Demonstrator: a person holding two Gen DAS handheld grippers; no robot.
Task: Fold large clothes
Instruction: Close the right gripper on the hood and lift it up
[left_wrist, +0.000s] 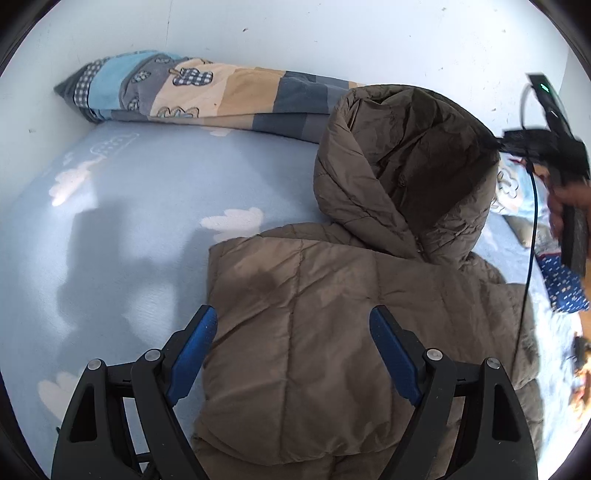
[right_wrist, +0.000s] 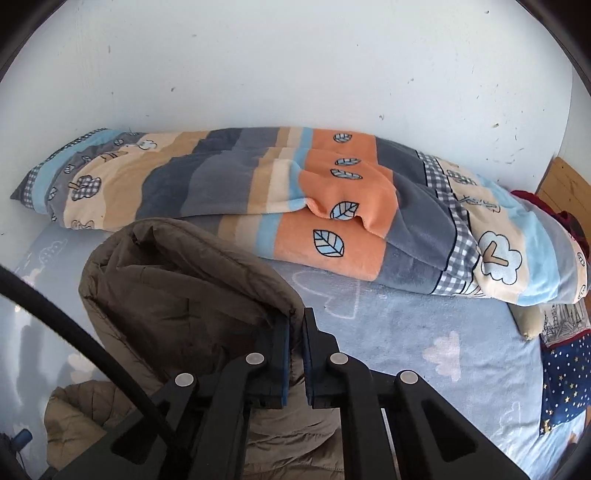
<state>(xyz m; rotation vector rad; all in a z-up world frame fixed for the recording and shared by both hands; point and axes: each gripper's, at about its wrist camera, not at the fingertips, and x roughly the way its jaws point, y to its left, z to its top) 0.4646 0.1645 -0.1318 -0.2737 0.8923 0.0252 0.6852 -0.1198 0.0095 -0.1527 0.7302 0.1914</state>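
A brown padded jacket (left_wrist: 332, 332) lies folded on the light blue bed sheet (left_wrist: 129, 221). Its hood (left_wrist: 406, 166) is lifted upright. My left gripper (left_wrist: 293, 321) is open and empty, its blue pads hovering over the jacket's body near its left edge. My right gripper (right_wrist: 295, 332) is shut on the hood's rim (right_wrist: 291, 317) and holds the hood (right_wrist: 177, 288) up off the bed. The right gripper also shows in the left wrist view (left_wrist: 498, 142) at the hood's right edge, held by a hand.
A rolled striped blanket (right_wrist: 295, 206) lies along the white wall (right_wrist: 295, 74) behind the jacket. A dark blue starred pillow (right_wrist: 565, 376) sits at the right. A black cable (right_wrist: 92, 350) crosses the right wrist view. A wooden bed frame (right_wrist: 561, 184) stands at far right.
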